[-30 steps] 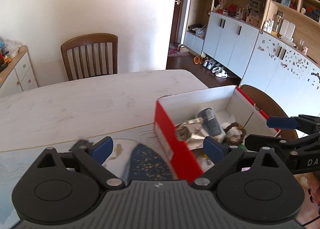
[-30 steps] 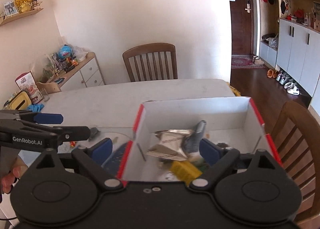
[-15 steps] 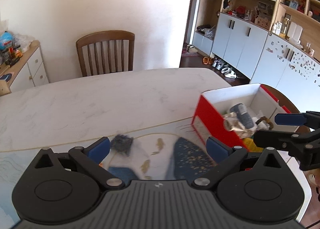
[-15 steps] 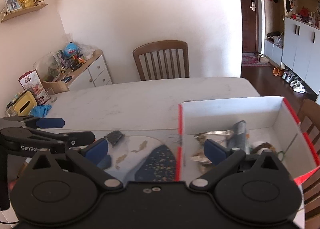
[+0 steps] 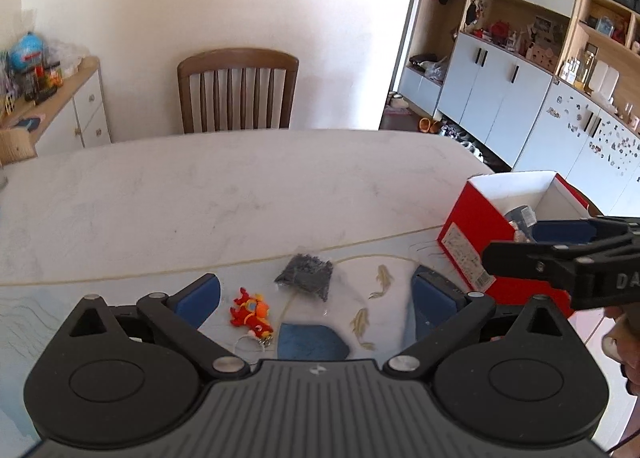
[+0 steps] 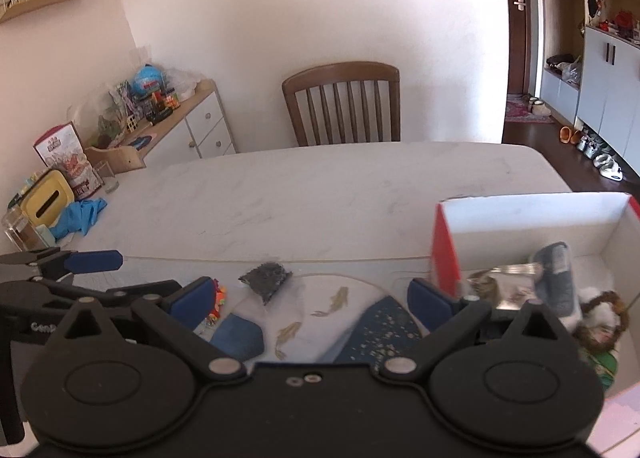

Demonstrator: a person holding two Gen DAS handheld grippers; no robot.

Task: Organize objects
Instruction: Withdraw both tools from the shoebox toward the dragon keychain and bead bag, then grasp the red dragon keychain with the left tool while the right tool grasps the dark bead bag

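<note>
White tabletop (image 5: 240,194) holds a mat with two things left out. Both grippers have wide, empty fingers. Nearest the left gripper (image 5: 316,298) is the small red toy (image 5: 251,312), close to its left finger; the dark bag (image 5: 306,276) lies just past. Red box (image 5: 476,234) waits farther right, by the right gripper (image 6: 308,300).

1 red box (image 5: 476,234), 1 dark bag (image 5: 306,276), 1 red toy (image 5: 250,312), 1 chair (image 5: 238,90), 2 claws.
</note>
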